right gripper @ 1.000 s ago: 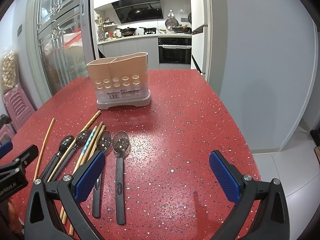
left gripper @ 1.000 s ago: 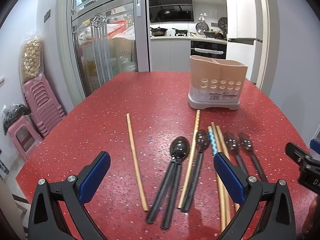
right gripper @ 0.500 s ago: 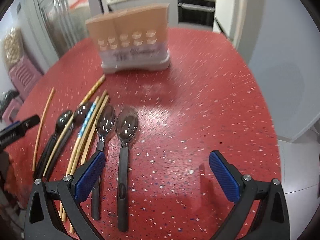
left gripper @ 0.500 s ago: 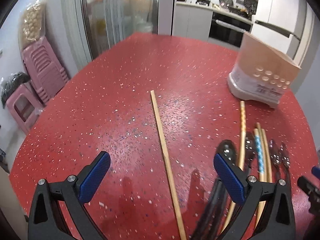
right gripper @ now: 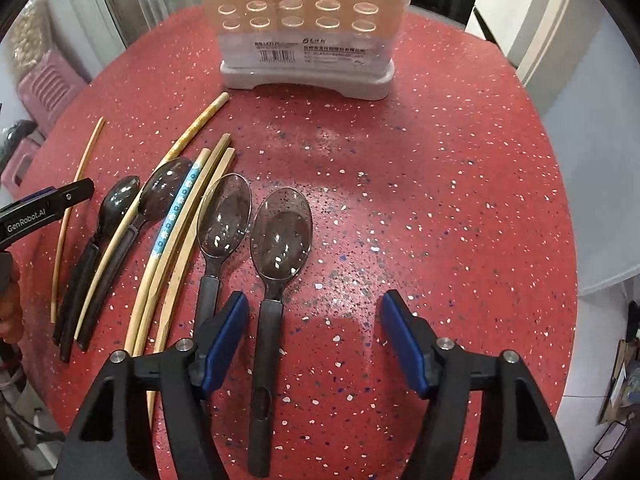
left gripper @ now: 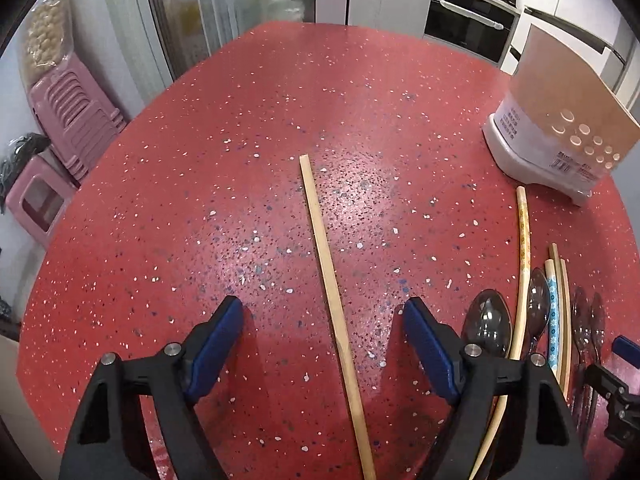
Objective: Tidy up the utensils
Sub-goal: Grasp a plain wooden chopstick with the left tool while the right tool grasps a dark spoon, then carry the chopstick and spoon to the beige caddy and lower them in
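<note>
Left gripper [left gripper: 322, 330] jaws wide apart, empty, straddling lone chopstick [left gripper: 326, 268]. Right gripper [right gripper: 314, 330] jaws wide apart, empty, straddling spoon [right gripper: 276, 280] handle before holder [right gripper: 308, 32].

Both wrist views face downward, sharing chopsticks [left gripper: 334, 300]

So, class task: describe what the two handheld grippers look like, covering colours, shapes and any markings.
Both are alike. The left gripper and the right gripper each have two black plastic arms with triangular cut-outs, silver round fasteners and flat blue pads on the inner faces. Seen from the right wrist view, the left gripper's side carries white lettering reading GenRobot.AI. No cables show.
</note>
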A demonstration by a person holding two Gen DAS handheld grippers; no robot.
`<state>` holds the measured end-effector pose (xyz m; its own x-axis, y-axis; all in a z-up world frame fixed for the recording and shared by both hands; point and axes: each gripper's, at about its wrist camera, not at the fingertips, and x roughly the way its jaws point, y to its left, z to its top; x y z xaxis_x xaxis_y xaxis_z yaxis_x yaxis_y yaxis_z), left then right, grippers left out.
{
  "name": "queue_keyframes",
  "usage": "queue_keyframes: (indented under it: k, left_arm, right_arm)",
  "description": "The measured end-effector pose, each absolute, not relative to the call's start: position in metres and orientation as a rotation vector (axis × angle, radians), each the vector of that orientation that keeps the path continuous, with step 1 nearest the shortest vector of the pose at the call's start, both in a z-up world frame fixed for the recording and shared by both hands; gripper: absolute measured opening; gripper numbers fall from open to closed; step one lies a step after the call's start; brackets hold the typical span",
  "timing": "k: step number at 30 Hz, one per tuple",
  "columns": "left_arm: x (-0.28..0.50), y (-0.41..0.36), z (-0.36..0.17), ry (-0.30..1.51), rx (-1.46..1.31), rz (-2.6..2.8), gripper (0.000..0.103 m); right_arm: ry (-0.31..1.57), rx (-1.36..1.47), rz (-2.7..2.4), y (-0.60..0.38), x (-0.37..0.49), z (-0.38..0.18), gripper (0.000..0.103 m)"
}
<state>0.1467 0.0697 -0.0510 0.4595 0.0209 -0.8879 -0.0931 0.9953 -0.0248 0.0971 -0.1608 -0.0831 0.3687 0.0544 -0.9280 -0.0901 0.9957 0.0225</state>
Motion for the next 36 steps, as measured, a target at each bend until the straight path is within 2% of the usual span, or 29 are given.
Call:
queue_keyframes:
  k: [1, 3, 5, 6, 7, 8, 14, 20, 28, 36]
  left_arm:
    - [0.147, 0.070, -0.051, 1.096, -0.071, 0.064, 0.098]
    - [0.152, 0.069, -0.049, 1.089, -0.055, 0.033, 0.081]
    - [0.156, 0.065, -0.045, 1.096, -0.044, 0.009, 0.050]
    - [0.157, 0.063, -0.044, 1.098, -0.043, -0.007, 0.041]
    - [0.159, 0.063, -0.044, 1.101, -0.036, -0.011, 0.033]
    - [0.160, 0.063, -0.044, 1.101, -0.037, -0.015, 0.031]
    - [0.144, 0.068, -0.035, 1.036, -0.109, -0.059, 0.031]
    - [0.123, 0.075, -0.001, 0.932, -0.166, -0.094, 0.031]
    - [0.117, 0.060, 0.077, 0.745, -0.216, -0.161, 0.031]
    - [0.159, 0.025, 0.144, 0.590, -0.238, -0.248, 0.031]
  right_arm:
    - [1.197, -0.042, 0.095, -0.160, 0.100, -0.082, 0.063]
    - [1.214, -0.049, 0.100, -0.161, 0.106, -0.082, 0.058]
    - [1.222, -0.045, 0.115, -0.164, 0.109, -0.079, 0.036]
    - [1.223, -0.045, 0.119, -0.164, 0.111, -0.080, 0.030]
    - [1.225, -0.041, 0.125, -0.167, 0.113, -0.079, 0.017]
    - [1.226, -0.040, 0.128, -0.169, 0.115, -0.078, 0.013]
    - [1.197, 0.033, 0.182, -0.190, 0.117, -0.077, 0.013]
    - [1.106, 0.147, 0.247, -0.217, 0.114, -0.060, 0.013]
    - [0.903, 0.217, 0.299, -0.223, 0.109, 0.005, 0.013]
    - [0.756, 0.216, 0.302, -0.220, 0.144, 0.062, 0.013]
